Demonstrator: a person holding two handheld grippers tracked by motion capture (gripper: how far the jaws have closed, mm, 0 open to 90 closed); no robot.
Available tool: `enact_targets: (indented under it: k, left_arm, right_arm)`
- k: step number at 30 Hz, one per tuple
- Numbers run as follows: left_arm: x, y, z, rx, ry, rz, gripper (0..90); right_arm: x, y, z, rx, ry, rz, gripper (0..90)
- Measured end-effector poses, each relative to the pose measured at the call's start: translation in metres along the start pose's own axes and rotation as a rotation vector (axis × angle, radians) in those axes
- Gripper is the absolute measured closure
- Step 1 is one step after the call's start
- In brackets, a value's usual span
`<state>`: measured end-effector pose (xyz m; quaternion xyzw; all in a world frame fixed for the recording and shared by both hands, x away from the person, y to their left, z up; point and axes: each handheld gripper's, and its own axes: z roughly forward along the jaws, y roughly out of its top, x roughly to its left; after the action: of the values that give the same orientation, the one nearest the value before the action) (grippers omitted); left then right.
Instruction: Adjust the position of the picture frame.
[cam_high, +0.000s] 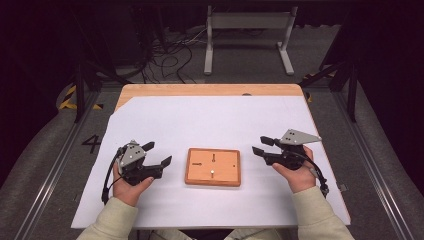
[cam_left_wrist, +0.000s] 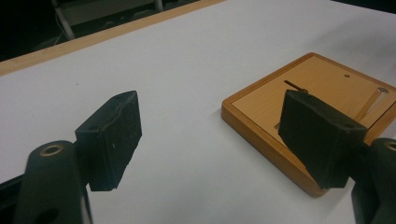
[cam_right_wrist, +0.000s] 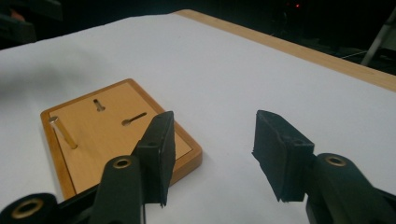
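Both the left gripper and the right gripper hold their jaws wide apart, empty, flanking the wooden board.

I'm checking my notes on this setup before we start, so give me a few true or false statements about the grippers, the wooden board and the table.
1. The rectangular wooden board with a raised rim lies on the white sheet between the two grippers. True.
2. The left gripper is shut on the board. False: it is open, beside the board, holding nothing.
3. A slim brass pin stands upright on the board. True.
4. The right gripper rests on top of the board. False: it is held to the board's right, open and apart from it.
5. The white sheet covers the whole light wooden tabletop. False: a wood strip shows along the far edge.
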<state>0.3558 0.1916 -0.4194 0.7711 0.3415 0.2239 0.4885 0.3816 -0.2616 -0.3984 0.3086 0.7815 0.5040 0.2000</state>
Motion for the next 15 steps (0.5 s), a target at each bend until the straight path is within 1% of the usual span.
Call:
enact_targets:
  k: [3,9,12,15]
  left_arm:
    - [0.0006,-0.0001,-0.0001,0.0,0.0,0.0,21.6]
    - [0.0001,0.0021,0.001,-0.004,-0.01,0.0,21.6]
    - [-0.0022,0.0042,0.0016,-0.009,-0.026,-0.002,21.6]
    - [-0.0077,0.0072,0.0013,-0.012,-0.046,0.007,21.5]
  right_arm:
    - [-0.0024,-0.0005,-0.0013,-0.011,-0.008,0.003,46.1]
    - [-0.0036,-0.0026,-0.0019,-0.006,-0.014,0.002,44.8]
    - [-0.0041,-0.0034,-0.0042,-0.009,-0.017,0.004,44.6]
    - [-0.0054,-0.0041,-0.0051,-0.01,-0.019,0.013,43.7]
